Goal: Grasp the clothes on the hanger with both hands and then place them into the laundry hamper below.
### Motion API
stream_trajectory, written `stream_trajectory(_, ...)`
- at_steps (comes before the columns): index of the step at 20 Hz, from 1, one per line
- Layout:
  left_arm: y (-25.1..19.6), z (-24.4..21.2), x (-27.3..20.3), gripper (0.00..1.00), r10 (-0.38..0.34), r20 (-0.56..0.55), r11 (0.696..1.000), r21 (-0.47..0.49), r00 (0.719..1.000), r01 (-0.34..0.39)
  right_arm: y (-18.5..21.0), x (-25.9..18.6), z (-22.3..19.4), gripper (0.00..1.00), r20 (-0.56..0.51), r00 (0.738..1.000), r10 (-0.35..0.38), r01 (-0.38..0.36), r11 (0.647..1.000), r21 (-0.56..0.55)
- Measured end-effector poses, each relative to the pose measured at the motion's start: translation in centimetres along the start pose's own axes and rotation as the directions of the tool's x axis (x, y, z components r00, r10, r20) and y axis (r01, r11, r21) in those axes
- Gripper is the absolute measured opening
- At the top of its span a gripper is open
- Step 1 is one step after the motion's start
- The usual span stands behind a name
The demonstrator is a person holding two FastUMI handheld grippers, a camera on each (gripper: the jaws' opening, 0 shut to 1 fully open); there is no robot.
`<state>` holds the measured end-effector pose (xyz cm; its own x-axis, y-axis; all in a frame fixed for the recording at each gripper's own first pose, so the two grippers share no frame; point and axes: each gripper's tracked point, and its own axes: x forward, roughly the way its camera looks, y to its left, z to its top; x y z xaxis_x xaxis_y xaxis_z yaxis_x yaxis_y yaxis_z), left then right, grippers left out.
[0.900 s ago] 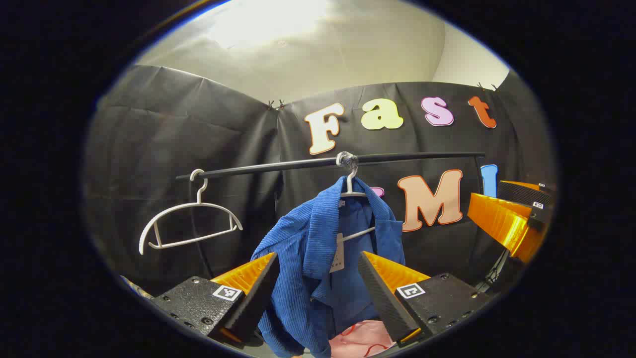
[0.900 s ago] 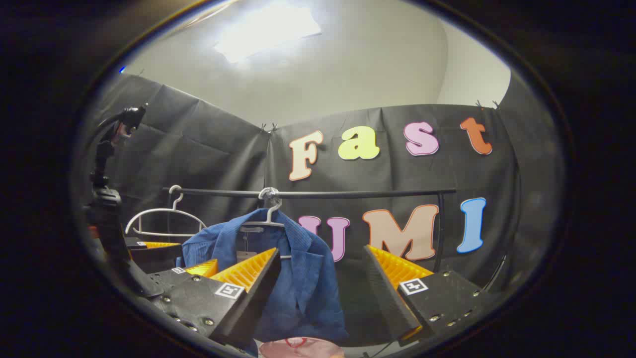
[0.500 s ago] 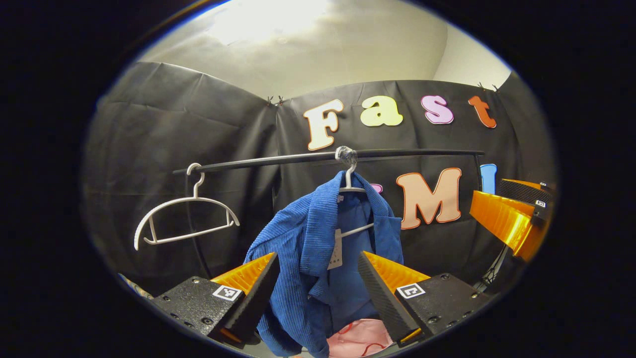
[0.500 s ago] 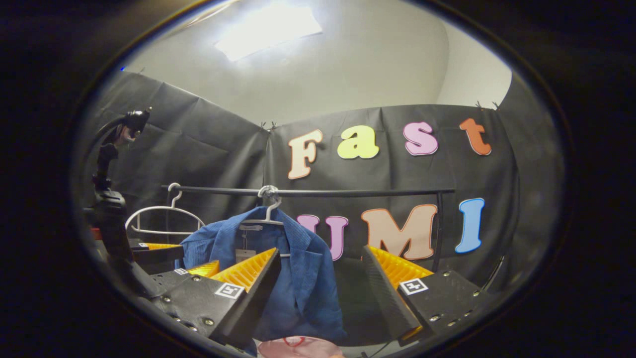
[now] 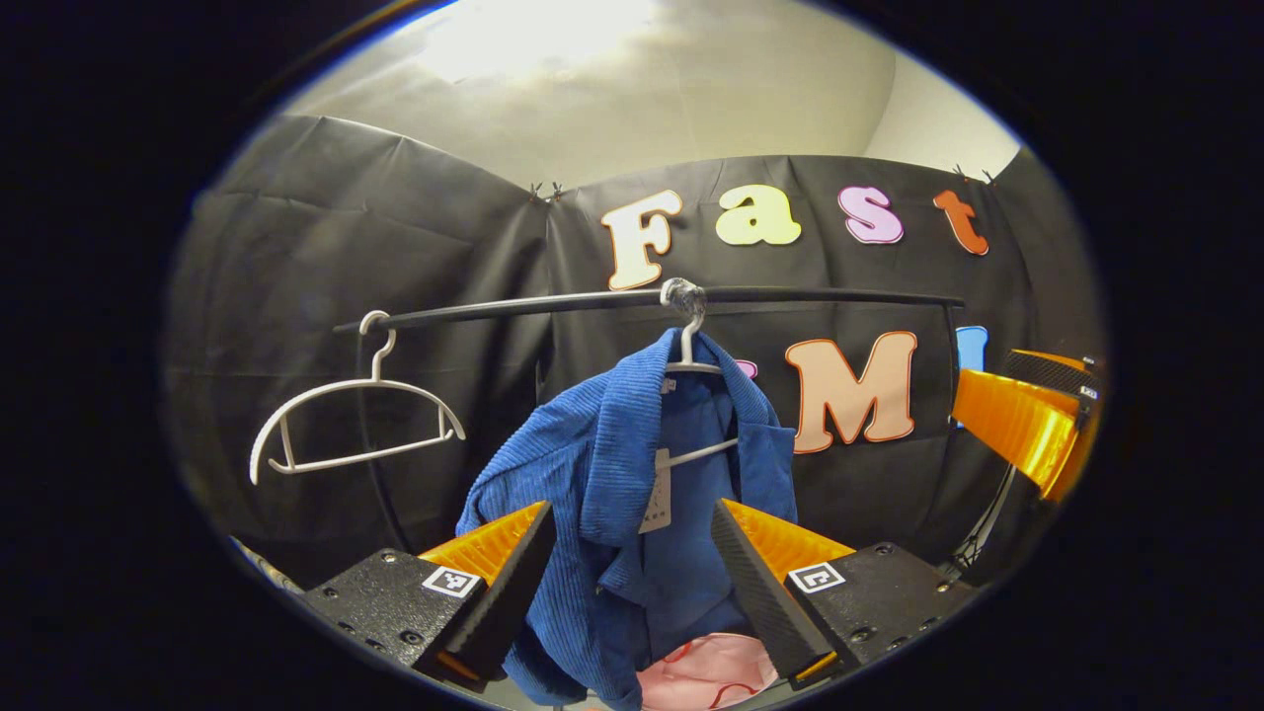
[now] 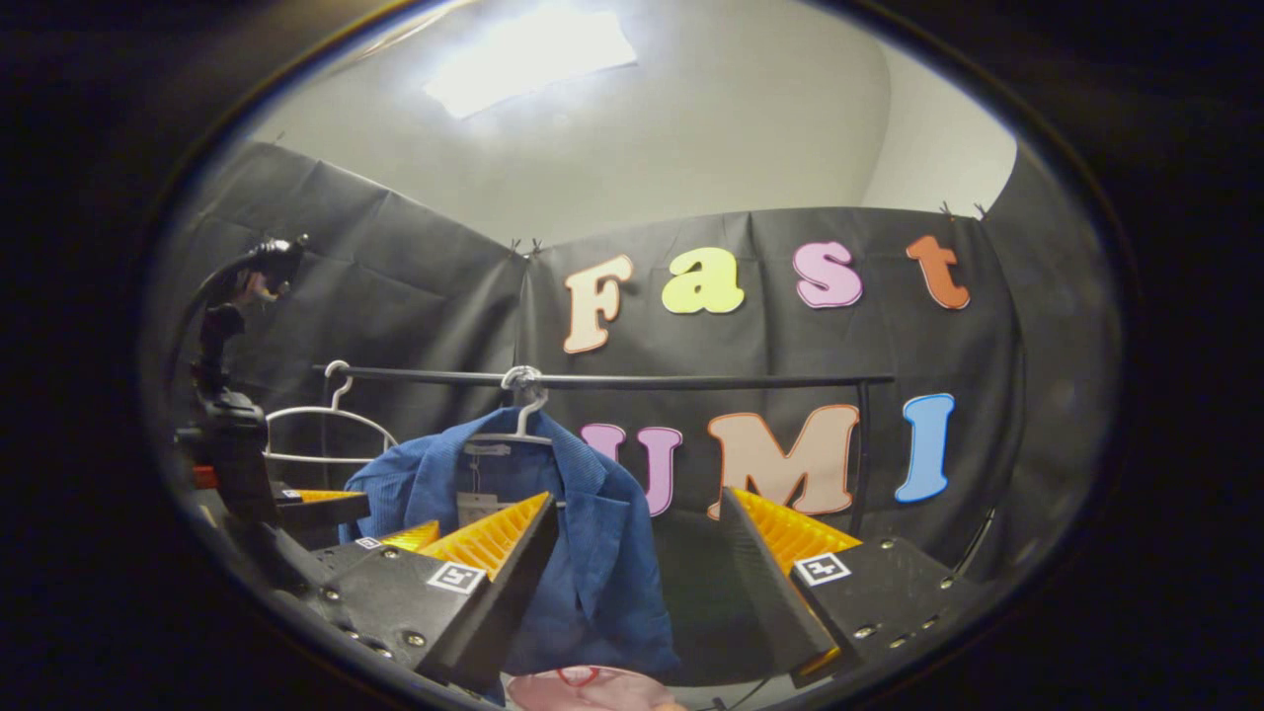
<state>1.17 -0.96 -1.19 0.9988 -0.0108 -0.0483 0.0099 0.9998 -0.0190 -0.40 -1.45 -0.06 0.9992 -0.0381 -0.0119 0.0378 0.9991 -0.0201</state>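
A blue ribbed jacket (image 5: 612, 484) hangs on a white hanger (image 5: 688, 367) from a black rail (image 5: 553, 304). My left gripper (image 5: 632, 523) is open, its fingers standing on either side of the jacket's lower front, short of the cloth. In the right gripper view the same jacket (image 6: 592, 553) hangs left of centre, and my right gripper (image 6: 637, 513) is open in front of its right edge. Something pink (image 5: 706, 671) lies below the jacket. The right gripper's fingers (image 5: 1017, 425) also show at the right edge of the left gripper view.
An empty white hanger (image 5: 351, 420) hangs at the rail's left end. The rail's upright post (image 6: 861, 454) stands at the right. The left gripper and its camera mount (image 6: 232, 434) sit at the left of the right gripper view.
Both views have drifted a little: the jacket and rail sit slightly higher and more to the left. Both grippers have stayed open.
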Motion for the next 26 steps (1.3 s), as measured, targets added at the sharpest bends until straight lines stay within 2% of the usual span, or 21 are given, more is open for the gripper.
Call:
stream_trajectory(5, 0.2, -1.8, 1.9, 0.99, 0.051, -0.028, 0.999, 0.004, 0.998, -0.051, -1.4, -0.7, -0.2, 0.98, -0.016, 1.000, -0.027, 0.027, 0.999, -0.025)
stream_trajectory(10, 1.8, -4.1, 3.6, 0.96, 0.147, -0.060, 0.989, 0.034, 0.987, -0.145, -2.9, -0.4, -0.1, 0.98, -0.026, 0.999, -0.045, 0.044, 0.998, -0.050)
stream_trajectory(13, 3.6, -5.3, 4.8, 0.96, 0.207, -0.074, 0.977, 0.062, 0.975, -0.203, -2.8, 0.7, -0.5, 0.98, -0.030, 0.999, -0.034, 0.032, 0.998, -0.054)
stream_trajectory(17, 5.3, -5.6, 6.2, 0.94, 0.249, -0.056, 0.964, 0.107, 0.967, -0.242, -1.9, 2.2, -1.3, 0.98, -0.036, 0.999, -0.006, 0.004, 0.999, -0.051)
stream_trajectory(18, 5.5, -5.6, 6.5, 0.80, 0.251, -0.052, 0.963, 0.117, 0.966, -0.244, -1.6, 2.6, -1.5, 0.98, -0.038, 0.999, 0.000, -0.001, 0.999, -0.051)
stream_trajectory(19, 5.6, -5.7, 6.7, 0.87, 0.251, -0.049, 0.961, 0.129, 0.967, -0.243, -1.4, 3.0, -1.8, 0.98, -0.041, 0.999, 0.006, -0.008, 0.999, -0.049)
stream_trajectory(20, 5.8, -5.7, 7.0, 0.82, 0.253, -0.045, 0.960, 0.139, 0.966, -0.245, -1.1, 3.3, -2.0, 0.98, -0.044, 0.999, 0.013, -0.015, 0.999, -0.047)
stream_trajectory(23, 6.3, -6.2, 7.8, 0.56, 0.246, -0.053, 0.961, 0.144, 0.968, -0.236, -0.4, 4.4, -2.7, 0.98, -0.053, 0.998, 0.030, -0.032, 0.999, -0.041)
stream_trajectory(26, 6.4, -6.4, 7.9, 0.25, 0.232, -0.063, 0.965, 0.140, 0.971, -0.222, 0.1, 5.4, -3.6, 0.98, -0.069, 0.997, 0.043, -0.046, 0.998, -0.047)
